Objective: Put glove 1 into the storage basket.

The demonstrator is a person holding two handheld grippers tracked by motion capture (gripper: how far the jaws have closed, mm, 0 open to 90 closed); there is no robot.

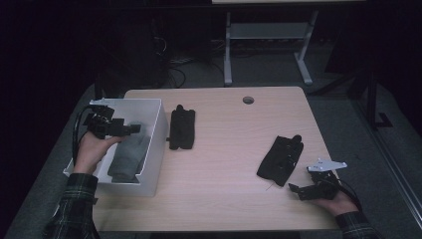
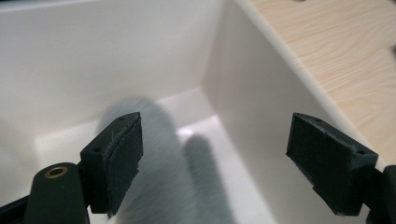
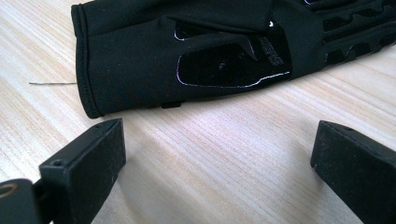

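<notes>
L hand-held gripper (image 1: 133, 129) jaws spread, nothing in them, above grey glove (image 1: 128, 157) lying in white bin (image 1: 158, 144); R hand-held gripper (image 1: 293, 189) also spread, right of bin just short of black glove (image 1: 280, 159) cuff, so pinch cuff edge low, w/o dragging.

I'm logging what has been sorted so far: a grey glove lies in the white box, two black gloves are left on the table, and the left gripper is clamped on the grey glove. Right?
Not quite. The left gripper is open above the grey glove, gripping nothing, as the left gripper view shows. The rest holds: the grey glove lies in the white box, and two black gloves lie on the table.
</notes>
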